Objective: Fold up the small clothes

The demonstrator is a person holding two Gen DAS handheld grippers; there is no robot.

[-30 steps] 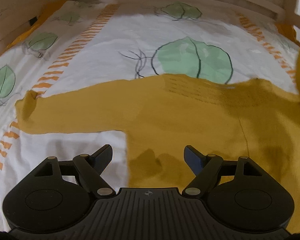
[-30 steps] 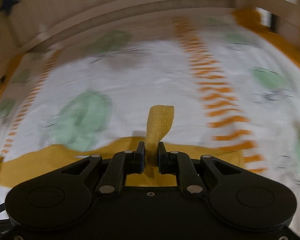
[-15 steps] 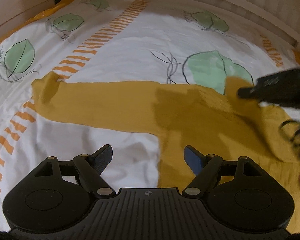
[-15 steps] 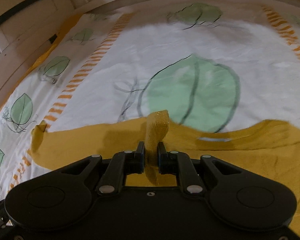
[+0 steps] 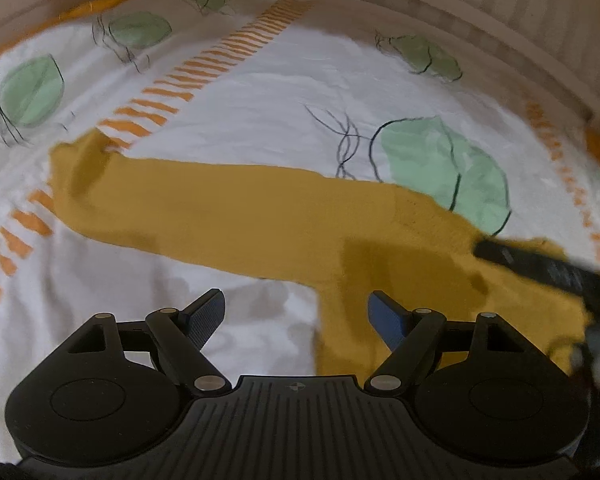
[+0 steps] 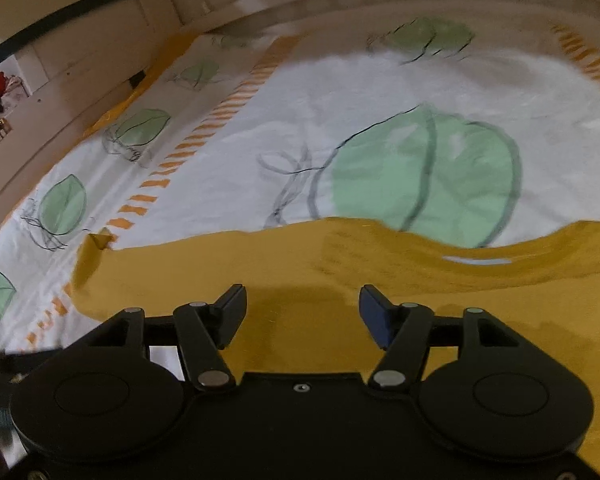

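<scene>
On the bed, over the white bedsheet with green leaf prints and orange dashes [image 5: 260,92], lies the mustard-yellow knitted long-sleeve top [image 5: 284,220], spread flat. One long sleeve [image 5: 148,196] stretches out to the left, and its cuff is curled up a little at the far end. The neckline [image 6: 476,258] shows in the right wrist view. The left gripper [image 5: 296,316] hovers over the lower side edge of the top, near the armpit, with its fingers apart and nothing between them. The right gripper [image 6: 302,312] hovers low over the body of the top, its fingers also apart and empty.

I judge that the step in hand is to fold the outstretched sleeve across the body. To do it well, the left gripper should go out to the cuff and pinch only one layer edge there, not the sheet under it. The curled cuff should be flattened first. The right gripper can press the shoulder, so the body does not slide when the sleeve is carried over.
</scene>
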